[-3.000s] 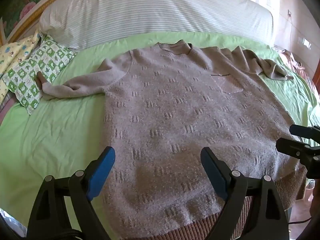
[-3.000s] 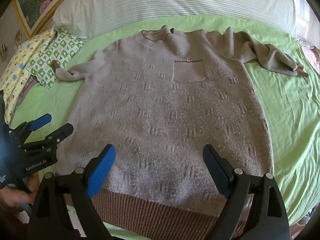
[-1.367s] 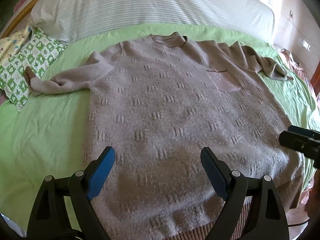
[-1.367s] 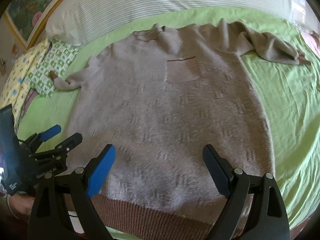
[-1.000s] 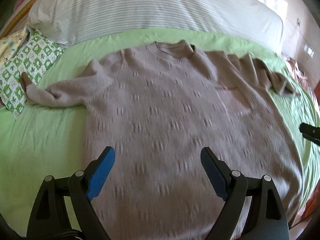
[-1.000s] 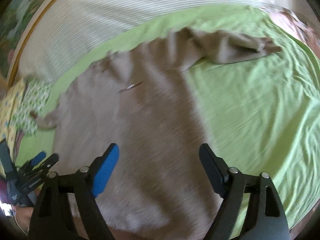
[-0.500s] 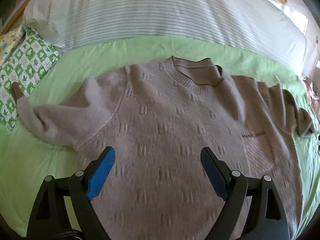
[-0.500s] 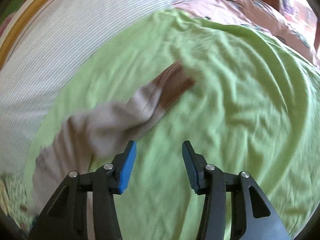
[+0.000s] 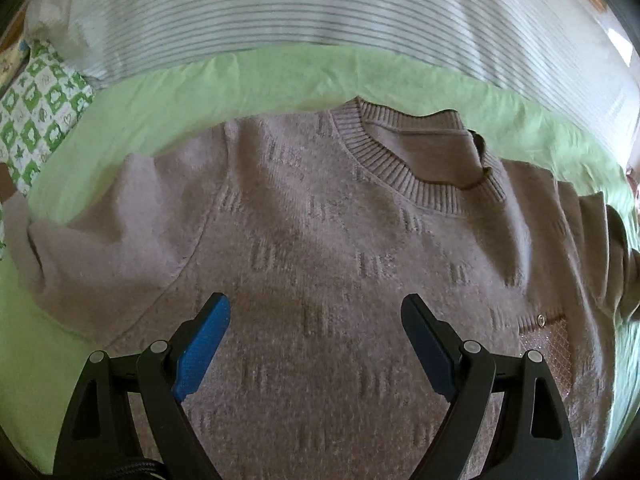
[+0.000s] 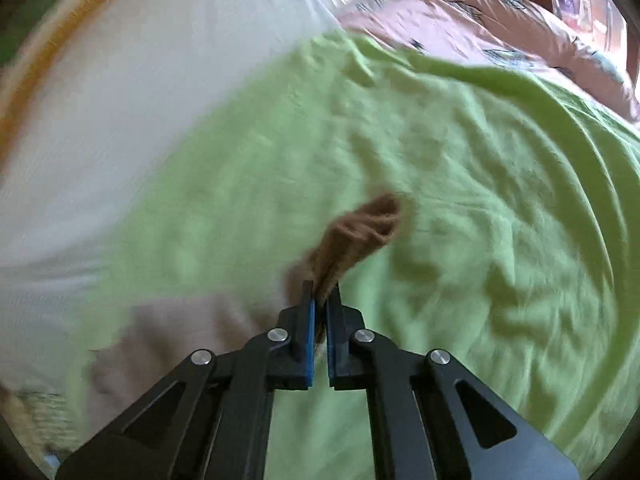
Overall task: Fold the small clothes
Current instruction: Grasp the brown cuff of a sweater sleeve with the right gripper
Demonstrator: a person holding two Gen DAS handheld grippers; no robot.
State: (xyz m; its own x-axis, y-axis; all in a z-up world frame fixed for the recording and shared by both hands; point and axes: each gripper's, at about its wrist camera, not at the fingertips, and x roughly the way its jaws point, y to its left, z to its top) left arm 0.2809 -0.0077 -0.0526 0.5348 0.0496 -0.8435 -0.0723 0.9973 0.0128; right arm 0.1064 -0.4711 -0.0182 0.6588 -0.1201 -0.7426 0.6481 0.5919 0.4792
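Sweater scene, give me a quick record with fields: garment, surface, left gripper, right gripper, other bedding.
garment: grey-brown sweater, front up, collar toward the pillow
surface: green sheet
left gripper: open above the chest, nothing between the jaws
right gripper: just closed on the brown cuff
other bedding: striped pillow, green checked pillow

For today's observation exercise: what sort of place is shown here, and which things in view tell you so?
Most likely a bedroom at home. A taupe knitted sweater lies spread on a bed's light green sheet, a large white striped pillow lies along its head, and a rumpled pink quilt lies beyond the sheet.
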